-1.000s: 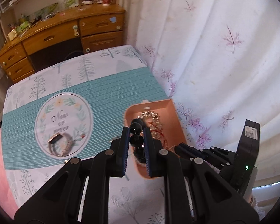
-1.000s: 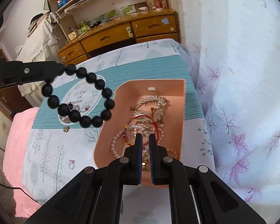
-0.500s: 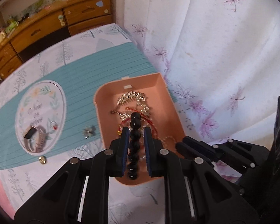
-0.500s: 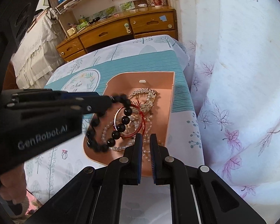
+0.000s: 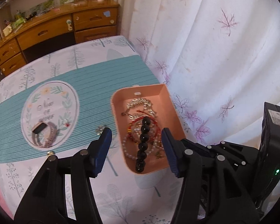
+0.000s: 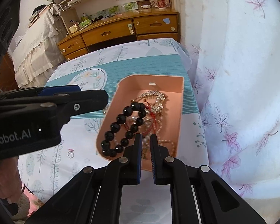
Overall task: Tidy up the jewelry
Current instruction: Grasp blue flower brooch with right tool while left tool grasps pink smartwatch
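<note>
Your bead bracelet (image 6: pixel 121 128) is glossy black; tray (image 6: pixel 179 123) looks smooth matt peach plastic. Cloth (image 5: pixel 95 85) is printed fabric, matt. Desk (image 6: pixel 110 31) is varnished wood. Gripper pads (image 5: pixel 102 149) are ribbed blue, arms matt black plastic.

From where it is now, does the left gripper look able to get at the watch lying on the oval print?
Probably yes. The left gripper is open and holds nothing, and the watch lies in the open on the cloth, nothing between them.
</note>
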Demonstrator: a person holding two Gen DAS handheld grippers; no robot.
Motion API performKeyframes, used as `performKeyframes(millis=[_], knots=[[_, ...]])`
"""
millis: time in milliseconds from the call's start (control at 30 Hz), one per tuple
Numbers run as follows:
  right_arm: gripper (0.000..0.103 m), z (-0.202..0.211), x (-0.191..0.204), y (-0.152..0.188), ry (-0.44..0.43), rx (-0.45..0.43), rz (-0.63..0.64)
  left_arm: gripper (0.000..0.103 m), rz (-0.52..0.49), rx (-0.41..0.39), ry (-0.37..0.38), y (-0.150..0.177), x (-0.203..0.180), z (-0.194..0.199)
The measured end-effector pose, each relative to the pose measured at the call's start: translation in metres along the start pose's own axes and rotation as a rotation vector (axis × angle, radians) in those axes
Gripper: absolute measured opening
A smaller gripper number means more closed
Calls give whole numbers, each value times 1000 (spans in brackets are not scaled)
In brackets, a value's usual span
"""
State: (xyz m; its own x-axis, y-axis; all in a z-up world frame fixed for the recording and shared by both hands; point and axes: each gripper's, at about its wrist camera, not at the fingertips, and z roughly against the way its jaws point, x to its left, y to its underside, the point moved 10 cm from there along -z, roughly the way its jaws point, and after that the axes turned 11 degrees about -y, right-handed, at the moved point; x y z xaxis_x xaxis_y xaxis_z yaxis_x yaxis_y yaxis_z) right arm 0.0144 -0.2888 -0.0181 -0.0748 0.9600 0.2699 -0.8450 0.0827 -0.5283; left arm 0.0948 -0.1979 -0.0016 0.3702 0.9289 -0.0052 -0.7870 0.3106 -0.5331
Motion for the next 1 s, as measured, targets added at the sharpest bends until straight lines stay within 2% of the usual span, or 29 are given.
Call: performKeyframes(millis=[200,267,367,600,667,833,933,1000], knots=[[12,2,29,-5,0,1,44,52,35,-45,-13,5,32,19],[20,1,41,-10,-6,-3,57,52,56,-50,-20,7,44,22],[24,-2,58,-18,-20,-10,75,52,85,-62,-46,11,70,25],[25,-26,99,-42,-82,30,90,52,150,-72,-153,30,156,21],[25,-36,109,-51,-107,48,95,52,155,-55,-175,37,177,15],[25,-69,127,-69,-156,126,102,53,162,76,-173,61,226,-15],[25,-100,131,-76,-145,215,119,53,163,160,-134,68,244,-34],[25,-123,129,-77,-104,304,140,53,156,189,-134,70,252,-43]])
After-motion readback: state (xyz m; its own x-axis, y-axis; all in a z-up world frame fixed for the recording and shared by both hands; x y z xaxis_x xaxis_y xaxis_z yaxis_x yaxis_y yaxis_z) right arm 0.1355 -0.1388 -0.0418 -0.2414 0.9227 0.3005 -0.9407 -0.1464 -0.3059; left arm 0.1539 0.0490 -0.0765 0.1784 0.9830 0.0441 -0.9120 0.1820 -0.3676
